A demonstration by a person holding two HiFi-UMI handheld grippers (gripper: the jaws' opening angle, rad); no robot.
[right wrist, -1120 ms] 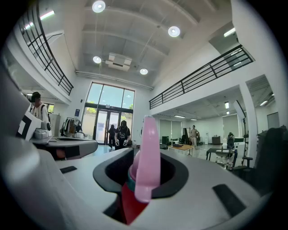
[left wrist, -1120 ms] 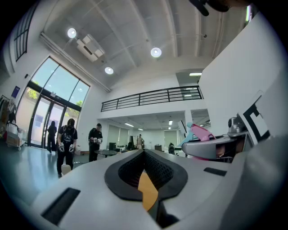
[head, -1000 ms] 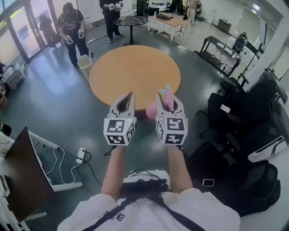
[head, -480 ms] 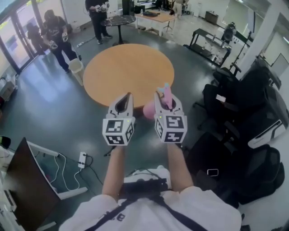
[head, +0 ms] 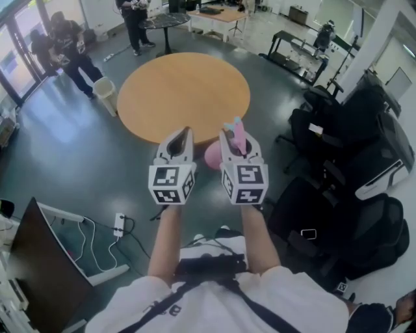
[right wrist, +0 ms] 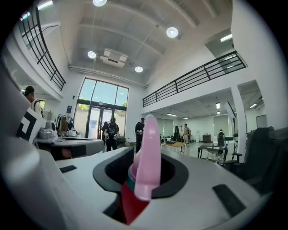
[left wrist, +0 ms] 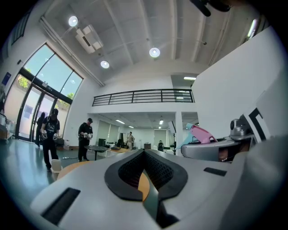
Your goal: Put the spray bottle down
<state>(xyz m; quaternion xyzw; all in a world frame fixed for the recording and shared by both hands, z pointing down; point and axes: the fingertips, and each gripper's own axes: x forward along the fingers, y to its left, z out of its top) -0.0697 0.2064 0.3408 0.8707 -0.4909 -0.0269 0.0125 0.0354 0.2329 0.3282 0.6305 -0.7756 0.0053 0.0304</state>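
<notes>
My right gripper (head: 235, 138) is shut on a pink spray bottle (head: 214, 155). Its round body hangs below the jaws and its pink trigger head (right wrist: 146, 152) sticks up between them. The left gripper (head: 179, 139) is held level beside it, a hand's width to the left, jaws shut and empty (left wrist: 144, 152). Both point towards a round wooden table (head: 184, 88) just ahead, with the bottle over the floor near the table's near edge. In the left gripper view the bottle's head (left wrist: 204, 134) shows at the right, above the right gripper's body.
Black office chairs (head: 364, 162) crowd the right side. A power strip and cables (head: 118, 224) lie on the floor at lower left beside a dark desk (head: 32, 260). Beyond the table stand people (head: 65, 39), a pale bin (head: 104, 91) and more tables (head: 214, 13).
Both grippers have moved a little forward towards the round table, the bottle still held in the right one. The person's view has shifted with them.
</notes>
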